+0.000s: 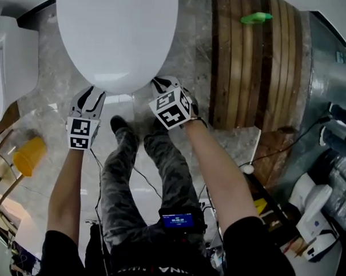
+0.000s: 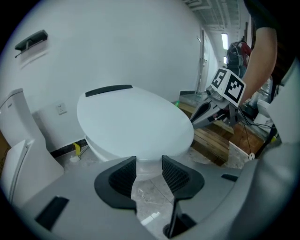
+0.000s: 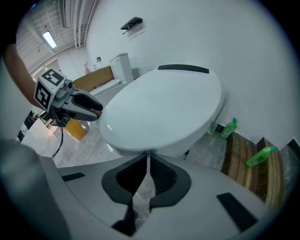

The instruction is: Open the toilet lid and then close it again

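at the front of the lid (image 1: 114, 35) we hold the left gripper (image 2: 149, 165), jaws apart, and the right gripper (image 3: 148, 161), jaws together, both empty, likely because that edge gives leverage.

The glossy white oval plastic toilet lid (image 1: 114, 35) lay fully shut, flat and level on its white bowl (image 3: 199, 139), with a dark hinge strip (image 2: 108, 90) across its rear edge.
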Motion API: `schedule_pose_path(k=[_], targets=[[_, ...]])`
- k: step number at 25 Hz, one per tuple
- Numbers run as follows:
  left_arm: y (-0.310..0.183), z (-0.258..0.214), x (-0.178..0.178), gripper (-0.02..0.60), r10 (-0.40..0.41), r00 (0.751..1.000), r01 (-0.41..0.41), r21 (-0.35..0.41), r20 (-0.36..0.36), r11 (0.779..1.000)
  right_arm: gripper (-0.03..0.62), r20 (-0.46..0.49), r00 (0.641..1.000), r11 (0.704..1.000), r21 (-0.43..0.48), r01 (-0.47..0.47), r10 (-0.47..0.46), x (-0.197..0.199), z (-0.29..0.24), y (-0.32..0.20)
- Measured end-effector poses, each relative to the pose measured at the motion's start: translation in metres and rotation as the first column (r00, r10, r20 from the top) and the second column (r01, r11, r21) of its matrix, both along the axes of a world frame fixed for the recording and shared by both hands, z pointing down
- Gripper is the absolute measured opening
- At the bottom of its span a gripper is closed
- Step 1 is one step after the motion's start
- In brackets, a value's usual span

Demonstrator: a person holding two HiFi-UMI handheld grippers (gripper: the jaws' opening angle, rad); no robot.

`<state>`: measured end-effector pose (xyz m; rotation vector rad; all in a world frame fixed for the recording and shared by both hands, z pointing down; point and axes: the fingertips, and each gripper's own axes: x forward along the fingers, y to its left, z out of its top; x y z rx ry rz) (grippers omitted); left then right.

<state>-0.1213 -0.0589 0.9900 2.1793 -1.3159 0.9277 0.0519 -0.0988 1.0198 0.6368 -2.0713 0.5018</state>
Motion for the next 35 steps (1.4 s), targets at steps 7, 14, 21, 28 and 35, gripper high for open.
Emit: schedule_pose_path(k=[7,14,21,28,35], targets=[[-0.017,-0.072,0.012,0.176,-0.040,0.998,0.042,0.023,-0.057,0.999,0.031,0.042,0.997,0.998,0.020,-0.067,0.066,0.003,-0.080,-0.022],[-0.044,-0.212,0.039,0.134,0.015,0.985,0.010,0.147,-0.171,0.989,0.029,0.215,0.965,0.983,0.071,-0.171,0.152,-0.008,-0.229,-0.052],[0.011,-0.396,0.059,0.080,0.042,0.948,0.049,0.275,-0.315,0.960,0.029,0.454,0.878,0.969,0.112,-0.222,0.149,0.003,-0.411,-0.008],[0.069,-0.486,0.058,0.015,0.000,0.937,0.132,0.352,-0.349,0.927,0.029,0.513,0.857,0.946,0.254,-0.203,0.046,0.028,-0.502,0.022],[0.108,-0.515,0.054,0.009,-0.006,0.924,0.165,0.383,-0.383,0.909,0.025,0.551,0.833,0.946,0.243,-0.215,0.048,0.025,-0.531,0.060]])
